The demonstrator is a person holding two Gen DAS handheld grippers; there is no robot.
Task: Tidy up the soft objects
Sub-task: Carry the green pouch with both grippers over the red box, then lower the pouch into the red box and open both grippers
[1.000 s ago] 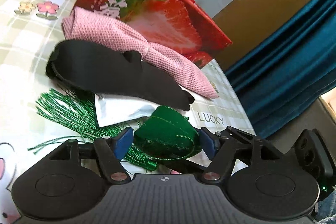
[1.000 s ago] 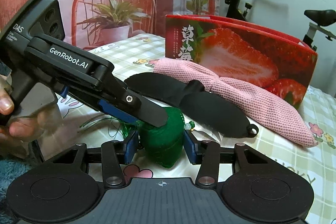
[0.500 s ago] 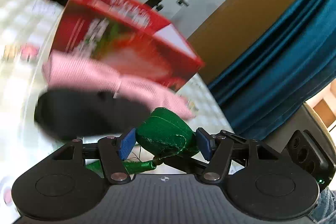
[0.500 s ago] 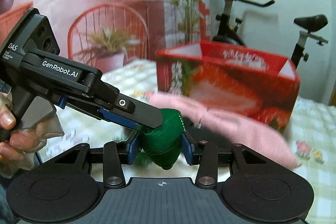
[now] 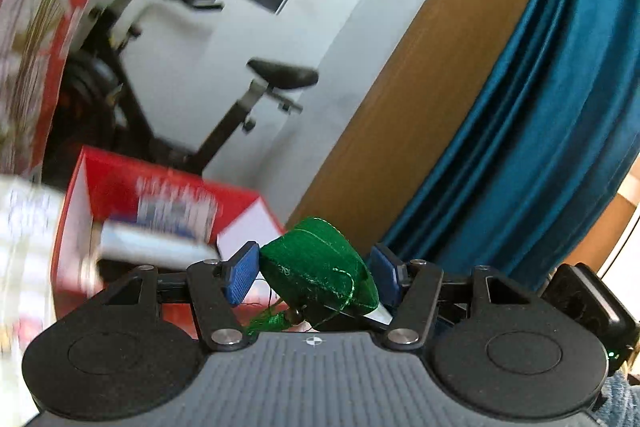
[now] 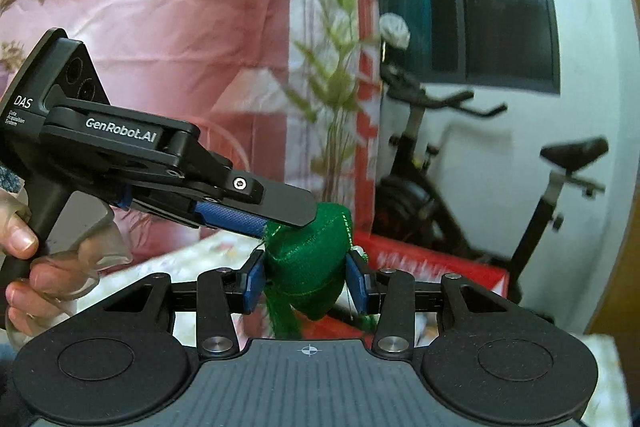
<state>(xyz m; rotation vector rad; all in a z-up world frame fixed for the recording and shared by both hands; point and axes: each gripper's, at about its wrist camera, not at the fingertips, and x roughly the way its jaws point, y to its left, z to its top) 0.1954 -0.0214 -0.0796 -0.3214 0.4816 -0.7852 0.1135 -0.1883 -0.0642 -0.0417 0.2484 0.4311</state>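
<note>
A green stuffed heart with a green tassel (image 5: 320, 271) hangs in the air between both grippers. My right gripper (image 6: 306, 281) is shut on the green heart (image 6: 308, 267), its blue pads pressing both sides. My left gripper (image 5: 314, 273) stands around the heart with its blue pads a little apart from the fabric, open. In the right wrist view the left gripper's finger (image 6: 276, 201) comes in from the left and lies over the heart's top. The red strawberry box (image 5: 160, 195) lies below and ahead; it also shows in the right wrist view (image 6: 432, 263).
An exercise bike (image 6: 460, 163) stands behind the box by a white wall. A pink printed curtain (image 6: 180, 27) hangs at the left. A blue curtain (image 5: 540, 127) and a brown panel are at the right. The checked tablecloth (image 6: 192, 263) shows below.
Both grippers have lifted the green heart off the table and up toward the red box. The pink cloth and black piece have dropped out of view.
</note>
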